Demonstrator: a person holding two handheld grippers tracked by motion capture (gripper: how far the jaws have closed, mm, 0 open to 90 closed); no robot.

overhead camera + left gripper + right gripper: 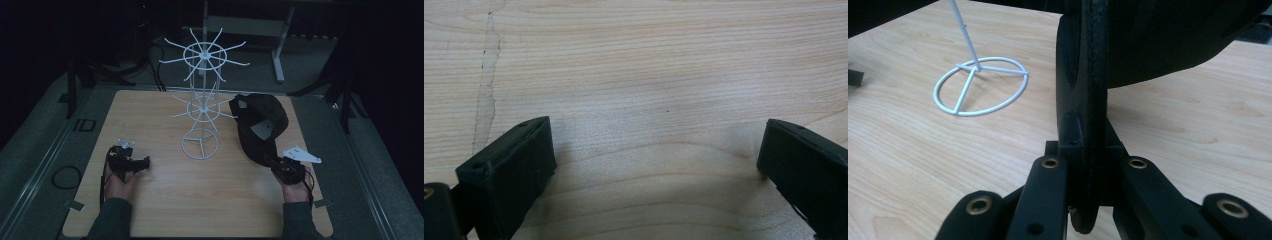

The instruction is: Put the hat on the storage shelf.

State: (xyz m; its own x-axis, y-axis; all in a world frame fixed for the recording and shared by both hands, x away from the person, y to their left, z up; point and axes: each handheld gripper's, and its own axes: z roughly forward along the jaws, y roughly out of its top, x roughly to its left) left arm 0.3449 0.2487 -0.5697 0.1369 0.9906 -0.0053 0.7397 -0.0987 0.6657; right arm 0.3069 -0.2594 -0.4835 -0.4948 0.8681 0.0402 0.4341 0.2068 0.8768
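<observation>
While the left gripper (142, 163) lies low near the worktop's (200, 200) left edge with its jaws spread wide over bare wood and nothing between them, the right gripper (270, 161) near the right edge is clamped on the brim of a black cap (260, 122). That cap hangs tilted above the worktop's right half, its crown just beside the white wire rack (202, 100), which stands at the centre.
</observation>
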